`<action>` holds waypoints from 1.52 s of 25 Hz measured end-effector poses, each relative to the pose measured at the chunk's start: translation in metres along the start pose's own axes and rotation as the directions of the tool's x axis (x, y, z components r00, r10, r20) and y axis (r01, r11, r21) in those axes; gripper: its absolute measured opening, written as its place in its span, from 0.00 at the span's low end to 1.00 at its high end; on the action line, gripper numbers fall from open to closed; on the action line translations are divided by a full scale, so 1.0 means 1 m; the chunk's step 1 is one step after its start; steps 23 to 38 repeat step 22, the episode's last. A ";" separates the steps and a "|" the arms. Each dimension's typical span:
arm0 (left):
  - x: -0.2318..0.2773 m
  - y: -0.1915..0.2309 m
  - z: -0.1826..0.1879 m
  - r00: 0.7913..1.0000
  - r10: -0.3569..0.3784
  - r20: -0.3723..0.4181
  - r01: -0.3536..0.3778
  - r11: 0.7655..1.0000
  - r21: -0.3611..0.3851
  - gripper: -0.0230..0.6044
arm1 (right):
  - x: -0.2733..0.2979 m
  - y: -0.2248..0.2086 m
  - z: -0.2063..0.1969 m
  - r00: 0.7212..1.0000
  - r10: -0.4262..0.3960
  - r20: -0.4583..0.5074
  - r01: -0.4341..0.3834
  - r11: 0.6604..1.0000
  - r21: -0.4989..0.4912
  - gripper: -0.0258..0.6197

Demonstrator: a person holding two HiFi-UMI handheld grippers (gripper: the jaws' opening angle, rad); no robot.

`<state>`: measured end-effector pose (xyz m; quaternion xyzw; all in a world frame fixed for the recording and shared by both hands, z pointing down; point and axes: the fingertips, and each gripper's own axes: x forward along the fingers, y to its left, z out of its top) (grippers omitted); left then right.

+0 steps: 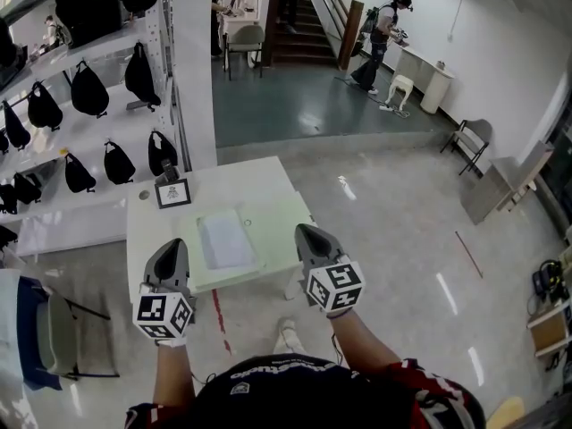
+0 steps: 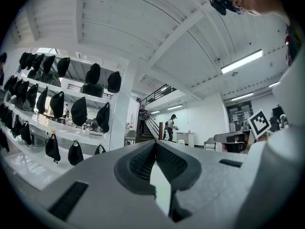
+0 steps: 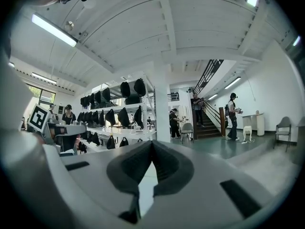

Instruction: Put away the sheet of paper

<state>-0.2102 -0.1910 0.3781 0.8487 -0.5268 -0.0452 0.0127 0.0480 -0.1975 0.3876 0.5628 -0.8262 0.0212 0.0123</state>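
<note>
As the left gripper and right gripper hang, jaws pressed together and empty, the sheet lies flat on the desk ahead, between them, in the open.

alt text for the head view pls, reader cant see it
Seen from above, the left gripper and right gripper, both shut and empty, are held either side of a sheet of paper lying flat on a pale green mat on a white table. Shelves of black bags stand to the left.
</note>
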 end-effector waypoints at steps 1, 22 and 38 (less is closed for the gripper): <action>0.000 0.001 -0.001 1.000 0.001 -0.002 -0.001 1.000 -0.001 0.04 | 0.001 0.001 -0.001 1.000 0.002 -0.002 -0.002 1.000 0.003 0.04; -0.004 0.006 0.000 1.000 0.006 0.004 -0.006 1.000 -0.011 0.04 | 0.004 0.011 0.002 1.000 0.023 0.000 -0.023 1.000 0.005 0.04; -0.004 0.006 0.000 1.000 0.006 0.004 -0.006 1.000 -0.011 0.04 | 0.004 0.011 0.002 1.000 0.023 0.000 -0.023 1.000 0.005 0.04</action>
